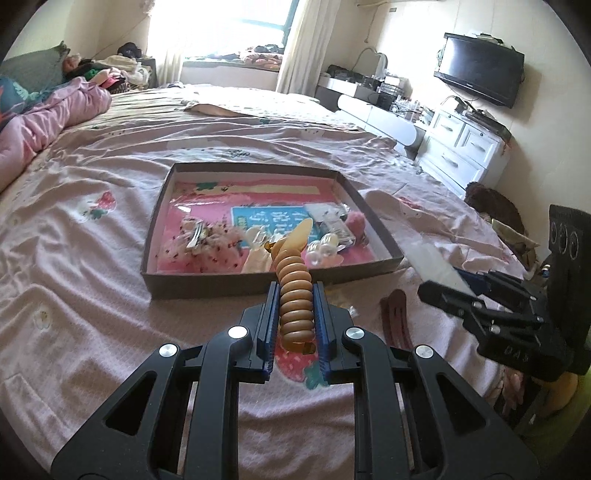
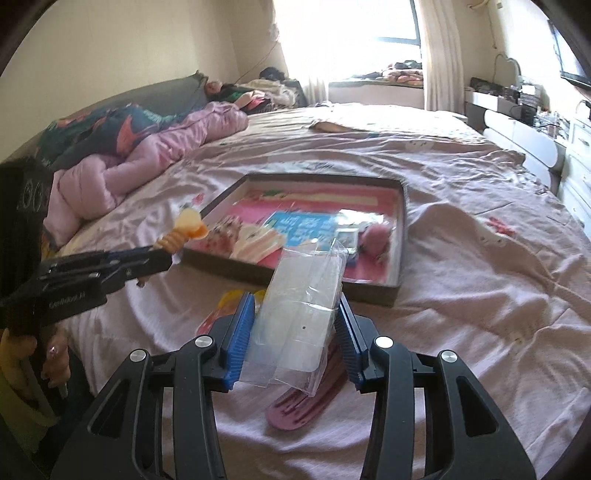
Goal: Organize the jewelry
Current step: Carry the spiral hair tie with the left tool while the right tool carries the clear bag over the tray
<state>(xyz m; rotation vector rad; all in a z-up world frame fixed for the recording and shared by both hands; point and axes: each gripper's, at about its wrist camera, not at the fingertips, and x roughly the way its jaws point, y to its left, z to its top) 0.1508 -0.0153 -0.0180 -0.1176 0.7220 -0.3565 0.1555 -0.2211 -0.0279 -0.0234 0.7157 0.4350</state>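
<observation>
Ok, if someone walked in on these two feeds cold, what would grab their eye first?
Probably the amber spiral hair tie pinched in the left gripper, held in front of the shallow box of hair accessories on the pink bed sheet. Next, the clear plastic bag clamped in the right gripper, with a dark pink clip lying on the sheet below it.

- A wide bed (image 1: 184,155) under a wrinkled pale pink printed sheet fills the middle of the left wrist view.
- At 10 o'clock, a pink quilt (image 1: 40,122) lies bunched along the bed's edge, beside a dark patterned pillow (image 1: 22,77).
- At 12 o'clock, a bright window (image 1: 229,26) glares white, flanked by cream curtains (image 1: 306,44).
- At 2 o'clock, a black television (image 1: 480,72) hangs on the cream wall (image 1: 413,33).
- Below it, a white chest of drawers (image 1: 461,147) stands against that wall.
</observation>
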